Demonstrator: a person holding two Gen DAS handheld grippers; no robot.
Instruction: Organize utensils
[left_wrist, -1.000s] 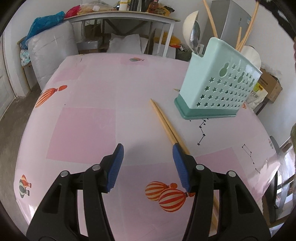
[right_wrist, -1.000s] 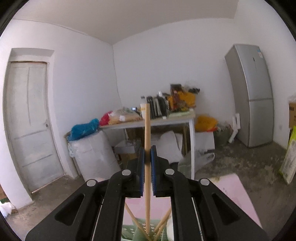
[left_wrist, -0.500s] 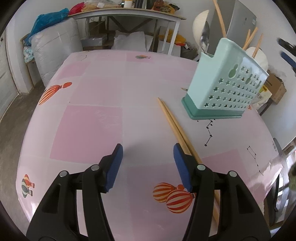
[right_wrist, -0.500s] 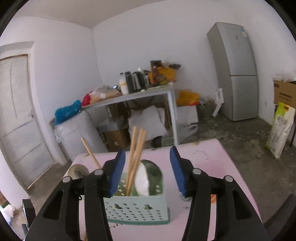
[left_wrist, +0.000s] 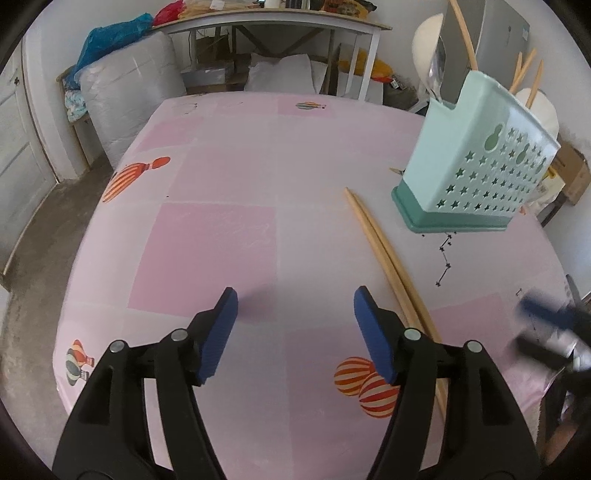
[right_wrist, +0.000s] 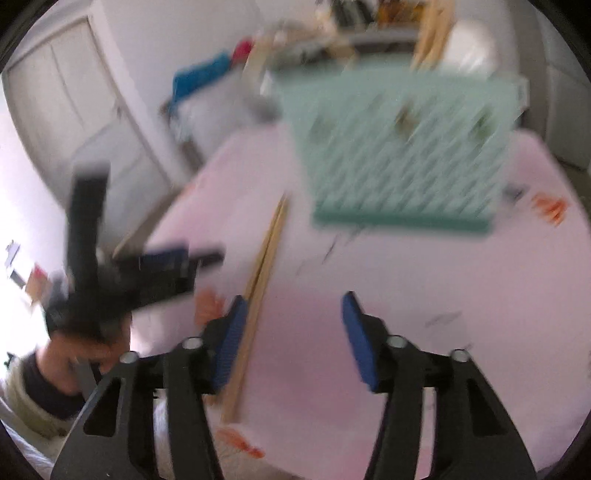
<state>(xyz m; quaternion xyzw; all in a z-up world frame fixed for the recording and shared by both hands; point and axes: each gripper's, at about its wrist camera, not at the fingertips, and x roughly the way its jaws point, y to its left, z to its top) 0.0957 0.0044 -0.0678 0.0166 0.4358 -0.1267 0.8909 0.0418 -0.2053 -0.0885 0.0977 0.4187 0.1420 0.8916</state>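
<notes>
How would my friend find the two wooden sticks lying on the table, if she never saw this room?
Start at the pink tablecloth with striped balloons and find the tall mint-green plastic holder with star holes. Just beside its base, two long pale wooden chopsticks lie flat, side by side. The other chopsticks stand upright inside the holder; only these two lie on the cloth.

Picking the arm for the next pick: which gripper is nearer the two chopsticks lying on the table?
Left, narrowly. The left gripper has its right finger beside the chopsticks, nothing between its fingers. The right gripper, blurred, has them just outside its left finger.
</notes>
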